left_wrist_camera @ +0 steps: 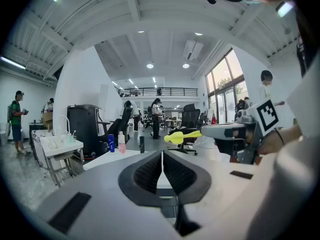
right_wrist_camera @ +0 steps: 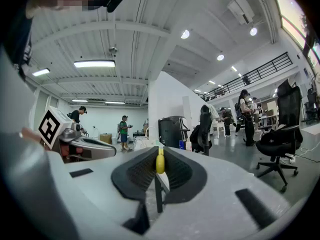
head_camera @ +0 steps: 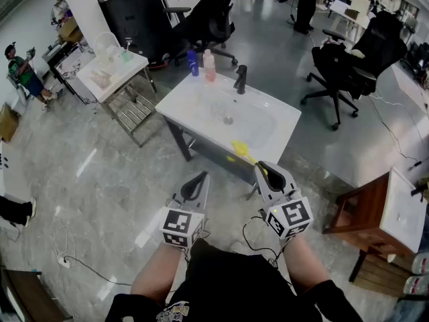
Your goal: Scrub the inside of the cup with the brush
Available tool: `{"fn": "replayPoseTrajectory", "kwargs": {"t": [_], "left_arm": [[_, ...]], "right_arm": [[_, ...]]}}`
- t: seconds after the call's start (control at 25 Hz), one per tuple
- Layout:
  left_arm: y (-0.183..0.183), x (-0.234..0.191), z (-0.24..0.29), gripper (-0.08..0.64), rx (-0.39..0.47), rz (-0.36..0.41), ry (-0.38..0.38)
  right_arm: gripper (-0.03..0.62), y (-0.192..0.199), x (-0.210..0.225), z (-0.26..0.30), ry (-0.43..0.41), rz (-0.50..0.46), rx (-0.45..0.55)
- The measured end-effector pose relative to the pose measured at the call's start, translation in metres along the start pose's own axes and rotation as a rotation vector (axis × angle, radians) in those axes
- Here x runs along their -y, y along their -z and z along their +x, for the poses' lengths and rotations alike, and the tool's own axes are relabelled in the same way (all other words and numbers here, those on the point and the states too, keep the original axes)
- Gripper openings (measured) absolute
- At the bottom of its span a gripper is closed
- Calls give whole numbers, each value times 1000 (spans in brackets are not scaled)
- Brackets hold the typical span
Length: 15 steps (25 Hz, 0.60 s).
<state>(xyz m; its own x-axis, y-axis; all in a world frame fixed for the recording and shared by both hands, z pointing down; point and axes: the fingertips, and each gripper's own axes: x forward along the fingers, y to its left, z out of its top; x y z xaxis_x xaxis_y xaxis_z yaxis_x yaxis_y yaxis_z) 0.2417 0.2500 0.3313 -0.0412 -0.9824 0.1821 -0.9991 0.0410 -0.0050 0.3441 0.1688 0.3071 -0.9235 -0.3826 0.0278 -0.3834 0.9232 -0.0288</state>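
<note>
My right gripper (head_camera: 263,166) is shut on the handle of a yellow brush (head_camera: 241,150), whose head points toward the white sink table (head_camera: 194,96). In the right gripper view the brush (right_wrist_camera: 160,163) is pinched between the pads of that gripper (right_wrist_camera: 159,159). The left gripper (head_camera: 201,178) is held beside it, shut and empty; its pads meet in the left gripper view (left_wrist_camera: 162,156), where the brush (left_wrist_camera: 182,136) also shows at the right. Both grippers hang in the air short of the sink's near edge. I cannot pick out a cup in the basin (head_camera: 231,116).
A black faucet (head_camera: 240,79), a blue bottle (head_camera: 193,63) and a pink bottle (head_camera: 209,65) stand at the sink's far edge. A white side table (head_camera: 110,69) is at the left, office chairs (head_camera: 342,69) behind, and a wooden stand (head_camera: 375,227) at the right.
</note>
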Motion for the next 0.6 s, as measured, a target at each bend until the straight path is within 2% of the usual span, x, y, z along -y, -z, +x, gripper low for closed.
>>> {"fn": "replayPoseTrajectory", "kwargs": {"t": [0.6], "left_arm": [[1, -20, 1, 11, 0, 11, -3]], "right_arm": [[37, -1, 6, 15, 19, 57, 23]]}}
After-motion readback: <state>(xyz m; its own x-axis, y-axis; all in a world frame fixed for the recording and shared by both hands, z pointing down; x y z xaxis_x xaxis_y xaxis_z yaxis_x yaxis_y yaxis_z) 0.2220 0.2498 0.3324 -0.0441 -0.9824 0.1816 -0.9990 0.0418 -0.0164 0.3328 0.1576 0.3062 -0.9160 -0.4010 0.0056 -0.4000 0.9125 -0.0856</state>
